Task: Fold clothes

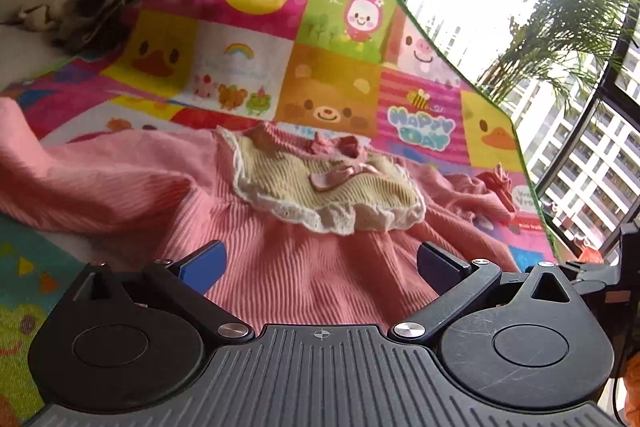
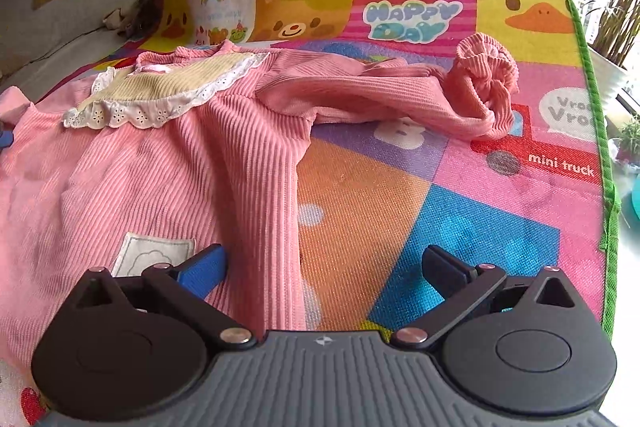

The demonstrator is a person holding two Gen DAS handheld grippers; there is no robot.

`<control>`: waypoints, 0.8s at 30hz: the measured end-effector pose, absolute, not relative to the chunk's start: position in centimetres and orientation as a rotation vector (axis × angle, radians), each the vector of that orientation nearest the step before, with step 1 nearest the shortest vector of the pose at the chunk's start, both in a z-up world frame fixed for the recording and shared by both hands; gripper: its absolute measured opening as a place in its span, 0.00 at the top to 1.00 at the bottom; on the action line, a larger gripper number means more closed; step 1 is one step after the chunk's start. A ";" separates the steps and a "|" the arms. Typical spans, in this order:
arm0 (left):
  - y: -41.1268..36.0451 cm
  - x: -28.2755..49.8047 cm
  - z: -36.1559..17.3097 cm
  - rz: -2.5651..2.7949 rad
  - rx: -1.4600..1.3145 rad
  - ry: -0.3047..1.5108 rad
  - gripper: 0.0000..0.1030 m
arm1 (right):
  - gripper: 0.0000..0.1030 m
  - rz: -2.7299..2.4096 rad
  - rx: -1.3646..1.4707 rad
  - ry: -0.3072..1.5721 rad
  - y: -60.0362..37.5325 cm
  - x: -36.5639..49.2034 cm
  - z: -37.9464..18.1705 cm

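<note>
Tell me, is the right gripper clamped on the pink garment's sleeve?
No, the right gripper stands wide open with nothing between its fingers, and the sleeve of the pink garment lies apart on the play mat.

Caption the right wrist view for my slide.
Open right gripper hovering over a pink ribbed top spread on a cartoon play mat, one sleeve stretched sideways.

A high-rise home: cartoon play mat, sofa, potted palm by a window facing apartment blocks.
</note>
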State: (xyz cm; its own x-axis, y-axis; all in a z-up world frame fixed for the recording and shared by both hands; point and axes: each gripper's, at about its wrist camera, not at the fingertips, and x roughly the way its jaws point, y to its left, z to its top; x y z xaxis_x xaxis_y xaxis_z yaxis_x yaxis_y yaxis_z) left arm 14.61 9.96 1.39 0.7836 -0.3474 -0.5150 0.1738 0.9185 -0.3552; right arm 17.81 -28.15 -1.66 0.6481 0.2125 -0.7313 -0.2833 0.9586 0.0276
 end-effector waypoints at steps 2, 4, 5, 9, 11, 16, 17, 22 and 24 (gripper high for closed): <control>10.8 16.7 1.1 -0.264 -0.324 0.631 0.00 | 0.00 0.285 -0.089 0.789 -28.3 17.3 -1.9; 12.2 18.7 -0.2 -0.192 -0.327 0.681 0.00 | 0.00 0.296 -0.086 0.779 -28.6 17.2 -1.9; 12.9 19.6 -0.8 -0.156 -0.327 0.704 0.00 | 0.00 0.300 -0.086 0.779 -28.6 17.2 -1.9; 15.7 19.8 -1.2 -0.031 -0.323 0.690 0.00 | 0.00 0.307 -0.097 0.783 -28.5 17.2 -1.7; 16.8 18.8 -0.5 0.004 -0.343 0.675 0.00 | 0.00 0.325 -0.087 0.769 -28.4 17.1 -0.8; 13.8 15.5 2.4 -0.158 -0.355 0.612 0.00 | 0.00 0.358 -0.115 0.665 -25.6 16.9 2.7; 12.8 14.9 2.8 -0.207 -0.354 0.603 0.00 | 0.00 0.360 -0.142 0.662 -24.4 17.0 2.8; 6.0 12.8 1.6 -0.413 -0.196 0.697 0.00 | 0.00 0.417 -0.296 0.665 -19.1 15.7 0.6; 4.6 12.4 0.3 -0.371 -0.091 0.751 0.00 | 0.00 0.398 -0.334 0.682 -18.9 15.4 -0.4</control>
